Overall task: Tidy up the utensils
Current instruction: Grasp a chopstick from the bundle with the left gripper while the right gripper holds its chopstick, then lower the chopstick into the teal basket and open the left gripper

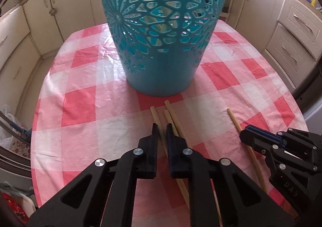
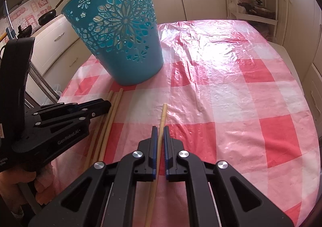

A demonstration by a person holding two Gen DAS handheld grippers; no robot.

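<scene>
Chopsticks lie on a table covered by a red-and-white checked cloth under clear plastic film, with a teal openwork basket standing upright toward 12 o'clock in the left wrist view and toward 10 o'clock in the right wrist view.

Left gripper: the jaws stand apart with a narrow gap, poised over a group of 3 chopsticks that lie side by side, nearly parallel, their far ends just short of the basket's base. One stick shows in the gap between the fingers; whether the pads touch it cannot be told, so the grasp is uncertain. In the right wrist view this gripper enters from 9 o'clock, its tips at the left edge of the same group of sticks.

Right gripper: the blue-padded fingers flank a single chopstick, which runs straight between them toward 12 o'clock, its far end resting on the cloth. The pads lie close on either side of the stick, yet a sliver of space shows, so full clamping cannot be confirmed. In the left wrist view this gripper sits at 3 o'clock over that lone stick, which lies apart from the group of 3.

Cream kitchen cabinets surround the table.
</scene>
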